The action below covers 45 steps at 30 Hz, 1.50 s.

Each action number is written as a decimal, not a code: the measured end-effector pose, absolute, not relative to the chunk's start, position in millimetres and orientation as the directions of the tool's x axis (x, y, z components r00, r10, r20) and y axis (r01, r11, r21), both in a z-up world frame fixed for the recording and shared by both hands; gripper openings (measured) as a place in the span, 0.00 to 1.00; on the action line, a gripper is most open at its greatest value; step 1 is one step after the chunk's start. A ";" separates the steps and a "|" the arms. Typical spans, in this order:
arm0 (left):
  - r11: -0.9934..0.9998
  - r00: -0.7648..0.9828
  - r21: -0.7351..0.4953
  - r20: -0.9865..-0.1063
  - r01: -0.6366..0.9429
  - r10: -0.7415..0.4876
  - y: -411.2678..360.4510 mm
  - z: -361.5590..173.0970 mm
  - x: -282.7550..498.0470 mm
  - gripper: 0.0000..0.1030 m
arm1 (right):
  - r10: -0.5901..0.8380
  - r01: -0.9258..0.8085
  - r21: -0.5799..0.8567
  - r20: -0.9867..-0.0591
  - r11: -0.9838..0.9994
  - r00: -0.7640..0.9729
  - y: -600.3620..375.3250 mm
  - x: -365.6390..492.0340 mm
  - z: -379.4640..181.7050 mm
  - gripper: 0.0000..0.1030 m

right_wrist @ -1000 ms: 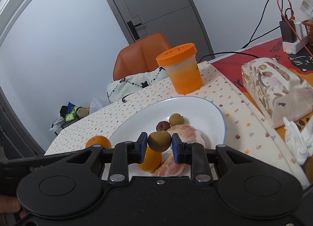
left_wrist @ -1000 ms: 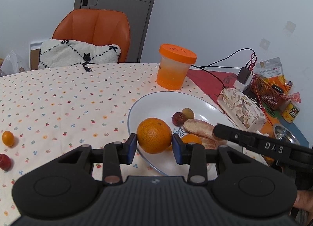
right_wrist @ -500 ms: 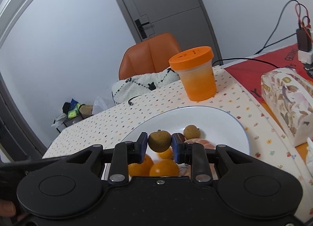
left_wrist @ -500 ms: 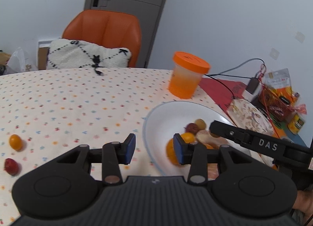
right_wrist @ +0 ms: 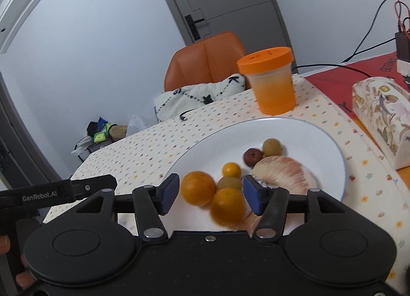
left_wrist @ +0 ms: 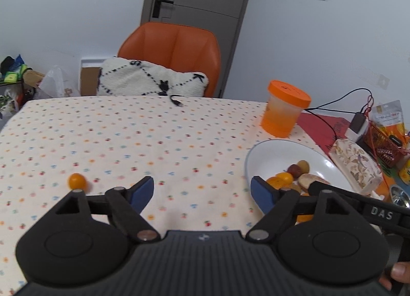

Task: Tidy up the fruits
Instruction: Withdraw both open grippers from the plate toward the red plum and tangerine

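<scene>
- Left tongs [left_wrist: 202,194] spread wide and empty over the bench [left_wrist: 153,142], facing the small orange fruit [left_wrist: 77,181] lying loose on the cloth, well apart from the plate [left_wrist: 271,157].
- Right tongs [right_wrist: 210,194] spread too, pinching nothing, above the plate [right_wrist: 294,139]; two oranges [right_wrist: 198,187] and a brownish fruit [right_wrist: 229,183] sit between the pads.
- To do it well, I'd say: swing left, centre the loose fruit between the pads, drop low, close gently — it looks ready to roll.
- Set it in a bare patch of the plate.
</scene>
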<state>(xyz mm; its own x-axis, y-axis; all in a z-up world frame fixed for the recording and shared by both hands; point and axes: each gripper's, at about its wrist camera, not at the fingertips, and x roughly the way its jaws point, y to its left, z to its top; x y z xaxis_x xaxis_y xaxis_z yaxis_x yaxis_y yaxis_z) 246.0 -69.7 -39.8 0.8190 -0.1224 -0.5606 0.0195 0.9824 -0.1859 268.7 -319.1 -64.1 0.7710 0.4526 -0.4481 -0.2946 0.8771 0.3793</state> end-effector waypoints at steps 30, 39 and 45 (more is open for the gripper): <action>0.977 0.790 -0.184 -0.612 -0.110 -0.027 10.2 -46.4 189.4 0.92 | 0.558 -0.447 0.336 -0.442 0.829 0.703 -250.9 240.0 -53.2 0.93; 0.977 0.775 -0.176 -0.631 -0.116 -0.022 24.2 -52.2 182.6 0.92 | 0.546 -0.459 0.296 -0.461 0.838 0.700 -228.7 229.8 -55.4 1.00; 0.979 0.774 -0.174 -0.632 -0.104 -0.030 26.8 -57.5 186.0 0.92 | 0.551 -0.469 0.290 -0.480 0.834 0.683 -219.1 228.0 -60.4 1.00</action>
